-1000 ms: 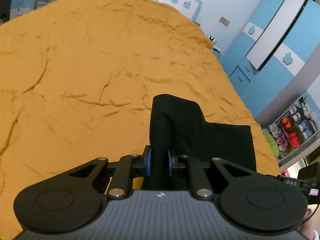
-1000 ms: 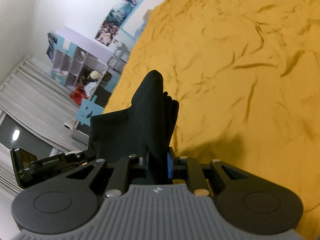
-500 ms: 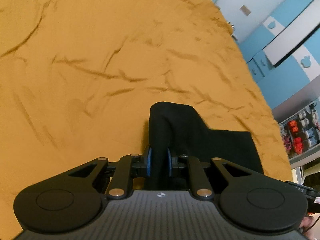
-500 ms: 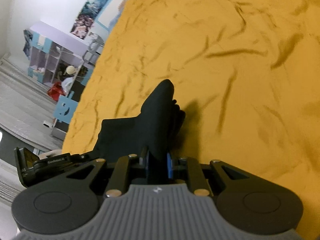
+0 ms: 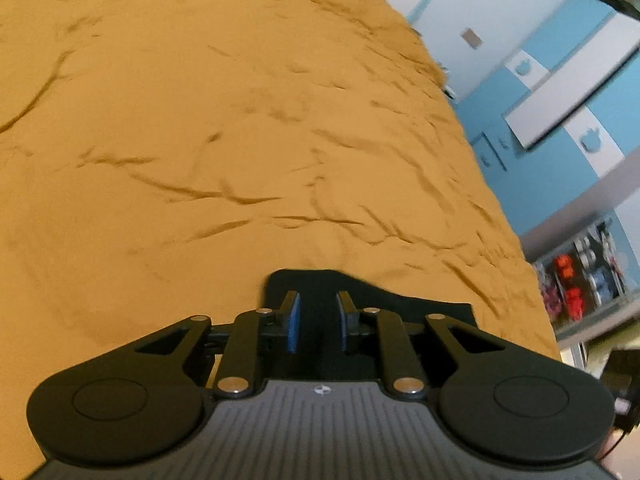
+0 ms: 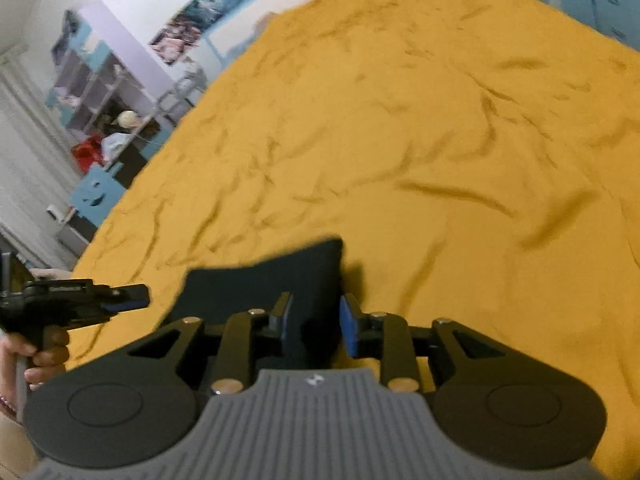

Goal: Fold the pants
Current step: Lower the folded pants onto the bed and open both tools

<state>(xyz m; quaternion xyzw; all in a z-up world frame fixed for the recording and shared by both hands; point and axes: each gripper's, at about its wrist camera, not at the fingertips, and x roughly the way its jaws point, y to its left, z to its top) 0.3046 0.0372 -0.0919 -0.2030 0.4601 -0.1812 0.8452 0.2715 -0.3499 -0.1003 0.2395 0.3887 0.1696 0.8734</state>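
The black pants (image 5: 424, 308) lie folded flat on the orange bedspread (image 5: 240, 140), near its front edge. My left gripper (image 5: 318, 300) is open just above the pants' left corner, its blue pads apart with cloth lying between them. In the right wrist view the pants (image 6: 256, 284) lie flat too, and my right gripper (image 6: 314, 304) is open over their right corner. The left gripper (image 6: 124, 296) also shows there, at the far left, held by a hand.
The bedspread (image 6: 440, 140) is wrinkled and stretches far ahead. Blue and white wardrobes (image 5: 568, 92) and a shelf with small items (image 5: 580, 276) stand right of the bed. Shelves and a blue chair (image 6: 94, 192) stand to the left.
Both grippers were shut on raised folds of the pants. They lowered them to the bed and opened. The pants now lie flat.
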